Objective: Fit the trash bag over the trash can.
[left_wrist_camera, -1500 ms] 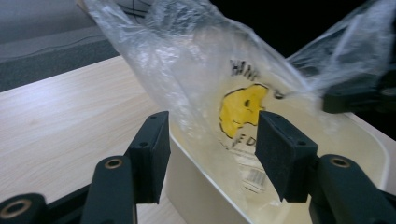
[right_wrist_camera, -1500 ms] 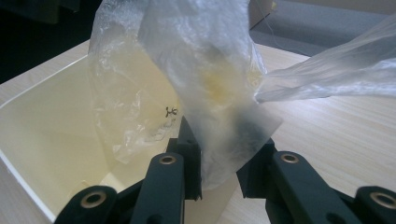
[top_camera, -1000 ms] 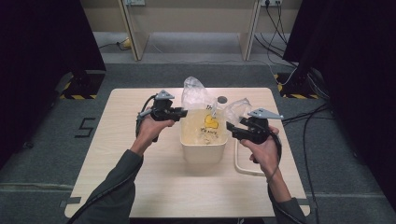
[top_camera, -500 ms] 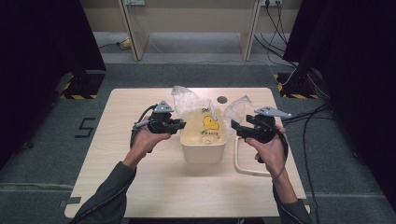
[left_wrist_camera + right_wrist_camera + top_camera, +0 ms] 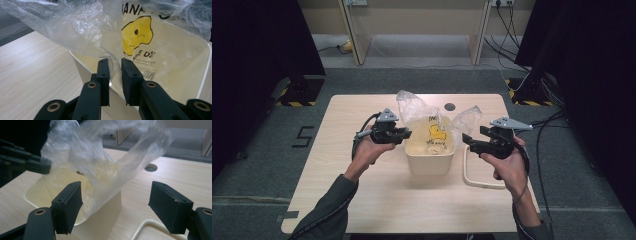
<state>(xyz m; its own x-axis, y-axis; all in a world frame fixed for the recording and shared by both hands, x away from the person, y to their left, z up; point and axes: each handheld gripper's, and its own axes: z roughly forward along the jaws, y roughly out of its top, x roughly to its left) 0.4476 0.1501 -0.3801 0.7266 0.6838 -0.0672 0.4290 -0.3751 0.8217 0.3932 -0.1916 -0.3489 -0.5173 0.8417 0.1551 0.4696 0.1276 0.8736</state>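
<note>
A cream plastic bin (image 5: 429, 164) stands mid-table with a clear plastic bag (image 5: 432, 125), printed with a yellow face, lining it. My left gripper (image 5: 407, 134) is at the bin's left rim. In the left gripper view its jaws (image 5: 115, 62) are nearly together, pinching the bag's film (image 5: 82, 32) just above the rim. My right gripper (image 5: 466, 139) hovers to the right of the bin. Its jaws (image 5: 116, 192) have just been opening and stand wide, and the bag's right flap (image 5: 130, 162) hangs loose ahead of them, touching neither pad.
A cream ring-shaped frame (image 5: 468, 175) lies flat on the table right of the bin, under my right hand. A round hole (image 5: 450, 106) sits in the tabletop behind the bin. Cables trail off both grippers, and table legs stand beyond the far edge.
My right gripper's jaws have spread and let go of the bag's right flap, and that hand has drawn back right and a little up. The left gripper keeps its pinch.
</note>
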